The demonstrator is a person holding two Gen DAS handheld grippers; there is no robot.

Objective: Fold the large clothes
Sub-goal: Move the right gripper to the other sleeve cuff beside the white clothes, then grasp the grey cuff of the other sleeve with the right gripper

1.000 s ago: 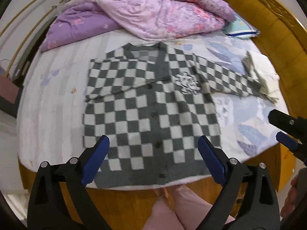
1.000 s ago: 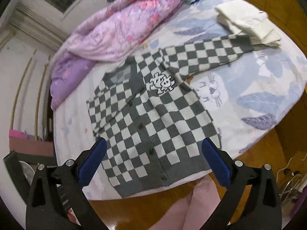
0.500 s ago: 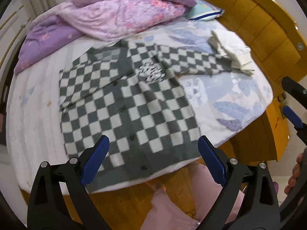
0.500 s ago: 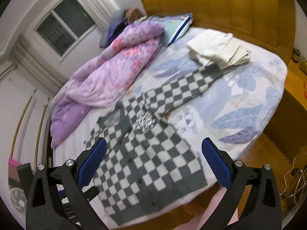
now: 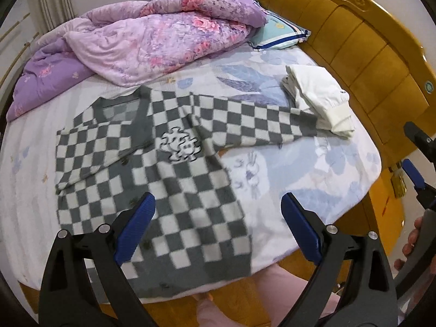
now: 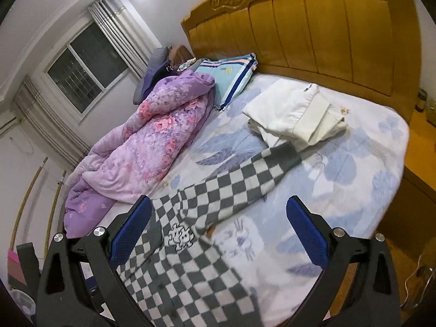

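A grey and white checkered cardigan (image 5: 174, 174) lies flat on the bed, front up, with a white flower patch (image 5: 179, 144) on the chest. Its left sleeve is folded across the body; its right sleeve (image 5: 253, 120) stretches out toward the headboard. It also shows in the right wrist view (image 6: 207, 239), with the sleeve (image 6: 245, 182) reaching a white pile. My left gripper (image 5: 218, 226) is open and empty above the cardigan's hem. My right gripper (image 6: 218, 229) is open and empty above the chest; it also shows at the edge of the left wrist view (image 5: 414, 174).
A folded white garment (image 5: 318, 98) lies at the sleeve's end near the wooden headboard (image 5: 354, 35). A crumpled purple floral quilt (image 5: 152, 43) and a striped pillow (image 6: 229, 79) fill the far side. The bed sheet (image 5: 313, 169) ends at the near wooden bed edge.
Both grippers have swung to the right, toward the headboard and the outstretched sleeve. Both stayed open and empty. The cardigan has not moved.
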